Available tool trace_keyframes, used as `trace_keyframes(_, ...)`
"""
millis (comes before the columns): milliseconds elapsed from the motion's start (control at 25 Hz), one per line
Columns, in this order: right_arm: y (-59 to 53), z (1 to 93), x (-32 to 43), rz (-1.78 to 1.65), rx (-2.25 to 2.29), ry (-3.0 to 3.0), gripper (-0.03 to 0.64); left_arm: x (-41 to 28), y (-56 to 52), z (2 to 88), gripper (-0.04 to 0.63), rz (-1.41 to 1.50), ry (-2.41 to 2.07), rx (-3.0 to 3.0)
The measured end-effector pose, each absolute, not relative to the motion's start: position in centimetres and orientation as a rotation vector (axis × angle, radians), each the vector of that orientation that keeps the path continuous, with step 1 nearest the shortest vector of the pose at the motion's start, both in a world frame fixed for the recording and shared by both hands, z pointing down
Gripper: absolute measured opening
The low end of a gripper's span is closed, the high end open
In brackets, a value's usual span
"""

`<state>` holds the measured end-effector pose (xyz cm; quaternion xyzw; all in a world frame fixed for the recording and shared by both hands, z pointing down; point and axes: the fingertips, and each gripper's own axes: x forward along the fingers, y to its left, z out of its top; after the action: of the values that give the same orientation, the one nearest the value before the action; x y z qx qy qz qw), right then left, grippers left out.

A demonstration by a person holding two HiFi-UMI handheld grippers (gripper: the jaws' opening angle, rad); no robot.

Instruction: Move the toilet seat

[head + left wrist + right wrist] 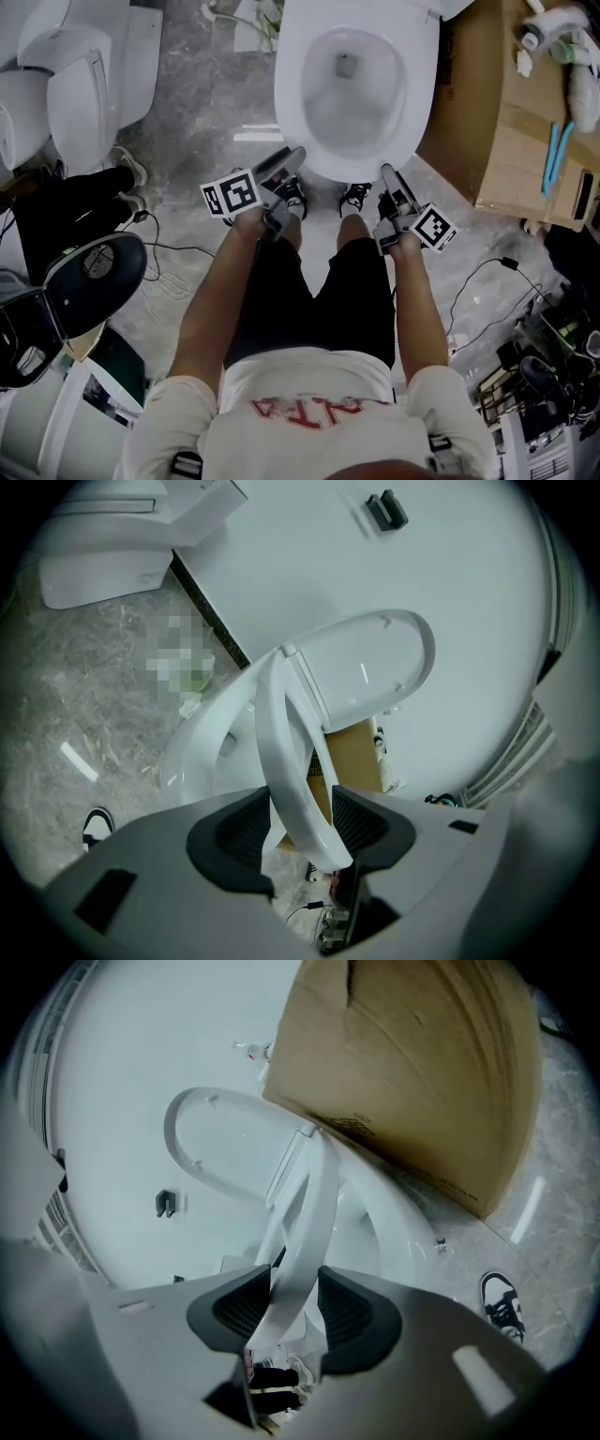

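Observation:
The white toilet seat [415, 112] rings the bowl [349, 112] just ahead of my feet. My left gripper [294, 161] is at the seat's front left and my right gripper [387, 174] at its front right. In the left gripper view the seat ring [281, 752] runs between the two dark pads of the left gripper [302, 822], and both press on it. The lid [375, 663] stands open behind. In the right gripper view the seat ring [314, 1213], lifted off the bowl rim, sits clamped in the right gripper [295, 1302], with the lid [216, 1147] upright beyond.
A large cardboard box [506, 122] stands close against the toilet's right side. A second white toilet [84, 84] is at the far left. A black seat-like object [84, 277] and cables [487, 281] lie on the grey floor. My shoes [292, 192] touch the bowl's base.

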<state>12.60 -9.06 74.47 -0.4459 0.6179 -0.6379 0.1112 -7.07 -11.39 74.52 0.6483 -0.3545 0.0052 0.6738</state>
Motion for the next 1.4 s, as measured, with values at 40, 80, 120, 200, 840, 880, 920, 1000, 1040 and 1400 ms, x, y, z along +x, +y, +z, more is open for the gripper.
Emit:
trace_keyframes(40, -9.3, 73.8, 12.7, -1.860, -1.307, 1.815, 0.155, -7.1, -11.6, 73.9, 0.213, 0.001, -0.796, 1.467)
trace_keyframes(80, -9.5, 73.2, 12.8, -1.849, -1.308, 1.812, 0.156, -7.1, -11.7, 73.2, 0.207, -0.008, -0.793, 1.477)
trace_keyframes(120, -9.7, 72.5, 12.9, -1.838, -1.311, 1.809, 0.158, -7.1, -11.9, 72.5, 0.204, -0.018, -0.789, 1.488)
trace_keyframes(200, -10.2, 71.2, 13.2, -1.813, -1.321, 1.796, 0.161, -7.0, -12.5, 71.1, 0.204, -0.038, -0.778, 1.508)
trace_keyframes(840, -12.8, 64.6, 13.9, -1.750, -1.468, 1.616, 0.163, -6.7, -15.3, 63.6, 0.201, -0.076, -0.709, 1.586)
trace_keyframes(880, -12.8, 64.4, 13.8, -1.757, -1.475, 1.607, 0.163, -6.7, -15.5, 63.1, 0.201, -0.084, -0.702, 1.593)
trace_keyframes(920, -12.7, 64.4, 13.6, -1.773, -1.484, 1.599, 0.163, -6.6, -15.7, 62.4, 0.200, -0.103, -0.690, 1.603)
trace_keyframes(1000, -12.3, 64.6, 13.3, -1.806, -1.502, 1.580, 0.163, -6.1, -16.4, 60.7, 0.089, -0.139, -0.658, 1.629)
trace_keyframes(1040, -12.1, 64.7, 13.3, -1.804, -1.497, 1.567, 0.163, -5.7, -16.6, 60.2, 0.089, -0.117, -0.652, 1.650)
trace_keyframes(1400, -15.8, 60.1, 14.8, -1.635, -1.430, 1.578, 0.155, -5.9, -16.9, 57.7, 0.091, -0.083, -0.613, 1.725)
